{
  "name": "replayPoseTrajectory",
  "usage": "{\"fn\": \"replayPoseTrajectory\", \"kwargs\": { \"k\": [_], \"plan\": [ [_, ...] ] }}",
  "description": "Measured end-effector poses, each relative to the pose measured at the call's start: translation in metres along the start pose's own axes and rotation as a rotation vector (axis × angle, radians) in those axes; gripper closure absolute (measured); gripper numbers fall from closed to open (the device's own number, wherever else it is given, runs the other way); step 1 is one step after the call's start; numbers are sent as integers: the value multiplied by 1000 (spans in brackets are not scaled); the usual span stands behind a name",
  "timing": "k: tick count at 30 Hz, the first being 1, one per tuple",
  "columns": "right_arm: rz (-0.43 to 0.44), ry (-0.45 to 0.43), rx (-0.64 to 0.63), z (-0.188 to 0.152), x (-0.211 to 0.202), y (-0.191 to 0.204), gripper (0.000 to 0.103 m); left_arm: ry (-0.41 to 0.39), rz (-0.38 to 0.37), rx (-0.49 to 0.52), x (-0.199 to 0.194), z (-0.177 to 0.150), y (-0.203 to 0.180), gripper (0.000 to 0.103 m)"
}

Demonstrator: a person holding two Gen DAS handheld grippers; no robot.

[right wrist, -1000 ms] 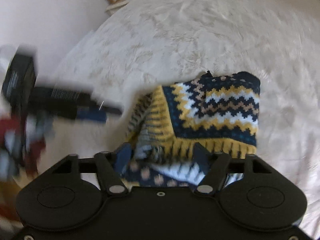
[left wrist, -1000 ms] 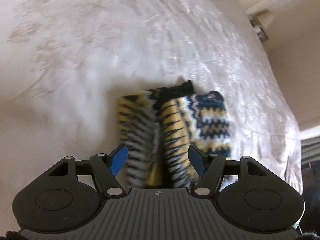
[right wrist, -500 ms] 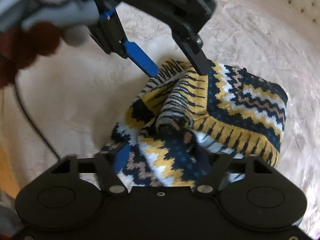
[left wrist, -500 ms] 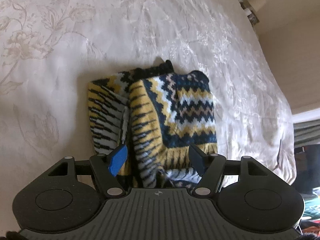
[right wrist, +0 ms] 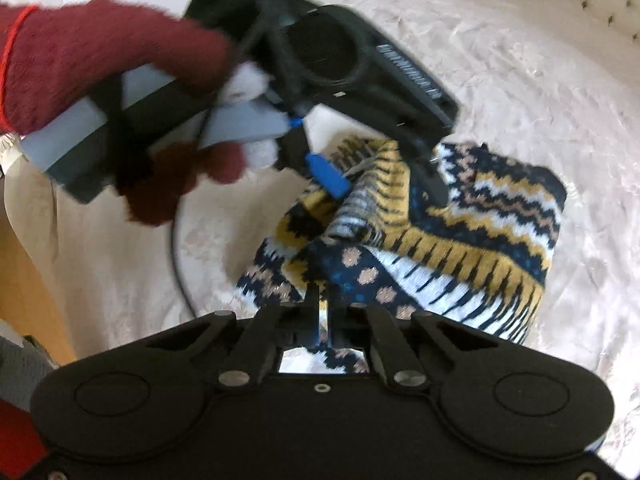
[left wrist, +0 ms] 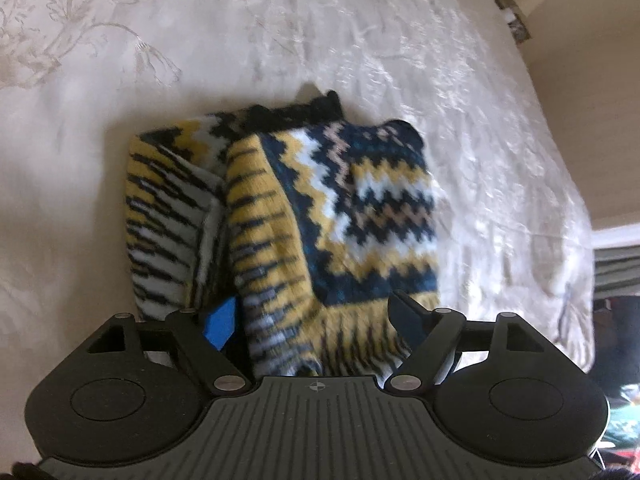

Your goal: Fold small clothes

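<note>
Sweater (left wrist: 304, 220) is lying half-folded on the bed (left wrist: 280, 40). Right gripper (right wrist: 322, 300) fingers are pinching its near hem, just closed. Left gripper (left wrist: 312, 320) fingers are spread, just widening, straddling the sleeve fold. Risk: thin pinch slipping, or lifting multiple layers and undoing the fold.
</note>
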State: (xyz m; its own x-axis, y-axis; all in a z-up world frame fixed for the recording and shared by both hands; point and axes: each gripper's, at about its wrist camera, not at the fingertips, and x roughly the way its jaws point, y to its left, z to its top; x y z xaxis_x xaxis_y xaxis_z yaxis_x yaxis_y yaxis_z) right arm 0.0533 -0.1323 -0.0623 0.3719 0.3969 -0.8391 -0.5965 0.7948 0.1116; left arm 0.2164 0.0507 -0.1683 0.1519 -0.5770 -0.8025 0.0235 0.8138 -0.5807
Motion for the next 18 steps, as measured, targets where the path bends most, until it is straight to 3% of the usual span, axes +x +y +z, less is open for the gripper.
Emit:
{"fn": "replayPoseTrajectory", "kwargs": {
  "k": [2, 3, 4, 5, 6, 8, 14, 16, 17, 18],
  "plan": [
    [-31, 4, -4, 0, 4, 2, 93, -10, 19, 2, 0, 2, 1, 25],
    [-50, 6, -12, 1, 5, 4, 84, -13, 25, 6, 0, 3, 2, 25],
    [-69, 4, -17, 1, 5, 7, 82, -12, 30, 13, 0, 4, 2, 25],
    [-80, -1, -19, 1, 5, 8, 71, -7, 35, 21, 1, 5, 3, 25],
    [-92, -5, -25, 0, 5, 10, 51, 2, 39, 30, 2, 6, 3, 25],
    [-123, -13, -55, -1, 7, 17, 31, 11, 44, 48, 7, 9, 3, 25],
    [-142, 0, -97, 4, 32, 24, 39, 5, 31, 85, 18, 23, -2, 29],
    [-173, 16, -94, 7, 42, 25, 56, 10, -2, 65, 22, 28, 1, 51],
    [-182, 18, -85, 7, 44, 24, 77, -6, -9, 54, 21, 29, 3, 81],
    [-174, 14, -66, 7, 43, 20, 84, -24, -1, 50, 18, 30, 5, 92]
  ]
}}
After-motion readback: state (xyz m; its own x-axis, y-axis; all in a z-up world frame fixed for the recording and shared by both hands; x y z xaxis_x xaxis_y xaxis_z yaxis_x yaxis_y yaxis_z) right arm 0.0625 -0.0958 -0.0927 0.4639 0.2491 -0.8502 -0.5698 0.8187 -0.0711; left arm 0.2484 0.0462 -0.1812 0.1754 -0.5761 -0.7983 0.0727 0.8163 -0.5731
